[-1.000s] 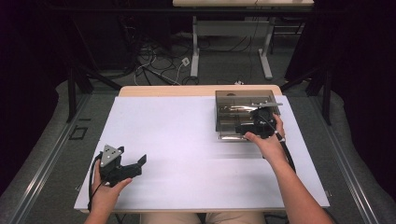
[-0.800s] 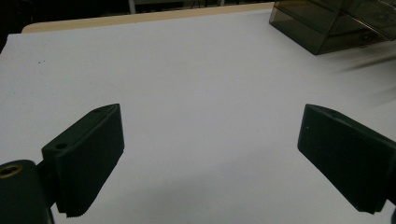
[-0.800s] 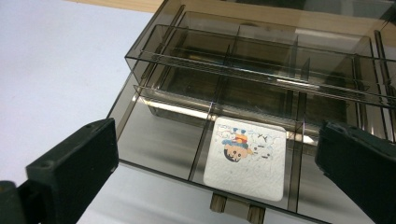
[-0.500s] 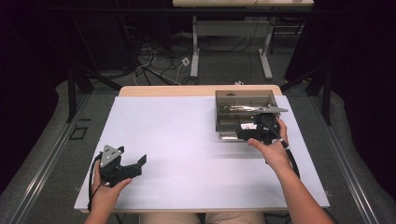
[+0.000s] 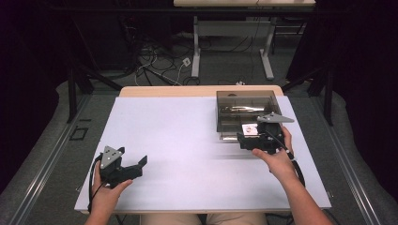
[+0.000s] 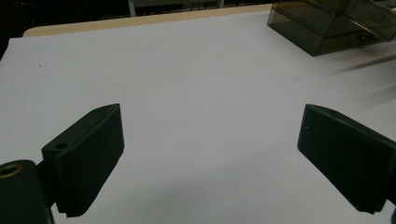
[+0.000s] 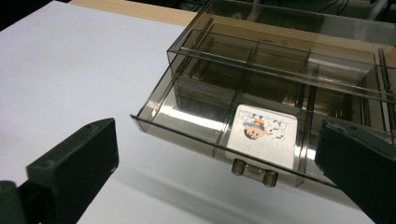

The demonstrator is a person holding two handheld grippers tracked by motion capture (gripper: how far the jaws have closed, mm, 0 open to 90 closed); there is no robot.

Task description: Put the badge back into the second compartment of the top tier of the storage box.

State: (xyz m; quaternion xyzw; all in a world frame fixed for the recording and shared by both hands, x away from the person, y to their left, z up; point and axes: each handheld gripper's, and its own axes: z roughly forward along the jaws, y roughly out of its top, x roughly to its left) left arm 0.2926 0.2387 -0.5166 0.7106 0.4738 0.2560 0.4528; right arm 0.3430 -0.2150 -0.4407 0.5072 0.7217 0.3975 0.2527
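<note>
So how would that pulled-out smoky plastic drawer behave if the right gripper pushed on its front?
The drawer looks thin-walled and rigid, so it would probably slide straight in. It holds just a card, so it is likely light. The whole organizer box might skid on the smooth white table cover.

The left claw (image 5: 136, 165) sits low at the near left part of the desk (image 5: 187, 140), held in the left hand (image 5: 107, 192), its jaws spread wide with nothing between them and pointing right across the desk. The right claw (image 5: 246, 136) is held by the right hand (image 5: 277, 157) at the far right part of the desk, forearm running in from the near edge, jaws wide apart and empty.
</note>
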